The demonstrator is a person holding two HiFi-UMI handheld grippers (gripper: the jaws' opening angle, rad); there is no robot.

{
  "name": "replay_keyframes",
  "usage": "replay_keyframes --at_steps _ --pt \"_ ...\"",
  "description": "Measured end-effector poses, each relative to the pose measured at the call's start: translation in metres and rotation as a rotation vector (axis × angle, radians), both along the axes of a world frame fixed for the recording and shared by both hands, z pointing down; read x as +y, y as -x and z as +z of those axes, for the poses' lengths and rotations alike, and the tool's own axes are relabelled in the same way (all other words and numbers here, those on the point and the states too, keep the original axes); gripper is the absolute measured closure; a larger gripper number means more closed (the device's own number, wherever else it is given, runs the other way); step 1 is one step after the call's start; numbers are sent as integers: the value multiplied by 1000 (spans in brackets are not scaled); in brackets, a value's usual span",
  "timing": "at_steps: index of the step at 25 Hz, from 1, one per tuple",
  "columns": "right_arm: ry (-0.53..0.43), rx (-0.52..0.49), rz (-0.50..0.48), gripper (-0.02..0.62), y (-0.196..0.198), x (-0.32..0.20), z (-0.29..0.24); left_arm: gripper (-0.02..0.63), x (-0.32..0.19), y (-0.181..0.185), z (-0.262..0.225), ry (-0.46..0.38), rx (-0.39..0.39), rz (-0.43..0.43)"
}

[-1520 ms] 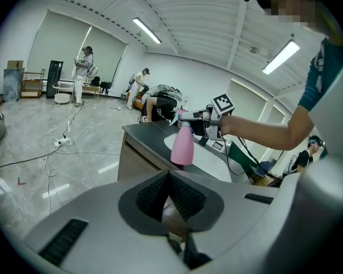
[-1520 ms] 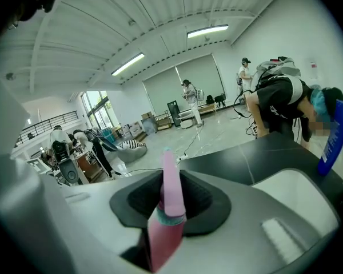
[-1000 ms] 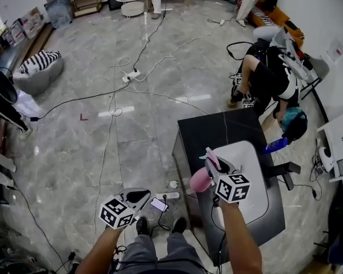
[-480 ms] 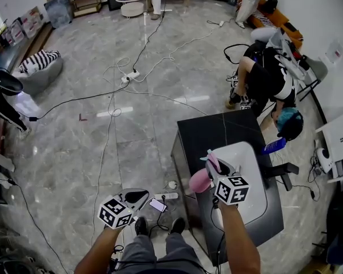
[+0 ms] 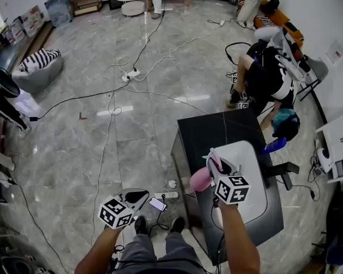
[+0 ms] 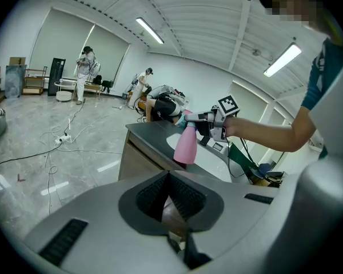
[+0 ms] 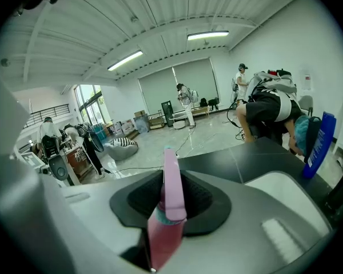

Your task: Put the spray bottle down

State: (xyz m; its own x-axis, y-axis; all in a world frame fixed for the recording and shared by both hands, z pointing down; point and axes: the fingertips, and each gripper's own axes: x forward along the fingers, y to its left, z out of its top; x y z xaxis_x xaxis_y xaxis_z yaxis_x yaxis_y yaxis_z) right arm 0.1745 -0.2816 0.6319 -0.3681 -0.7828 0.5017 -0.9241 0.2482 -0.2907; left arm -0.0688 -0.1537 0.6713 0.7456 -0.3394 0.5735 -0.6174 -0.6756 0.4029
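A grey marble-look tiled floor [image 5: 103, 96] with loose black cables trailing over it fills most of the head view. On it at the lower right stands a dark grey rectangular table [image 5: 217, 130], and a white rounded-corner panel [image 5: 251, 176] lies on the table's top.

The person holds 2 grippers in front of the body. The right gripper [image 5: 217, 167] reaches over the table's left edge, beside the white panel. Its jaws are partly apart and clamped on the head of a pink plastic spray bottle [image 5: 200, 180], with the trigger part standing up between the ribbed pads. The bottle hangs roughly upright with its rounded body below the jaws, over the table's left edge. Whether its base touches the top cannot be told.

The left gripper [image 5: 134, 197] is held over the floor, well apart from the table. Its jaws meet at the tips and nothing is between them.

A blue plastic bottle [image 5: 274, 145] sits at the table's right edge.
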Motion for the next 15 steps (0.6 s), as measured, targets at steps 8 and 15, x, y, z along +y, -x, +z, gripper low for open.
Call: replay_keyframes --at_steps 8,15 --pt "1 18 2 492 4 3 1 600 5 1 2 1 0 -1" --pt "5 12 26 492 -5 4 1 600 9 2 2 3 -2 -4"
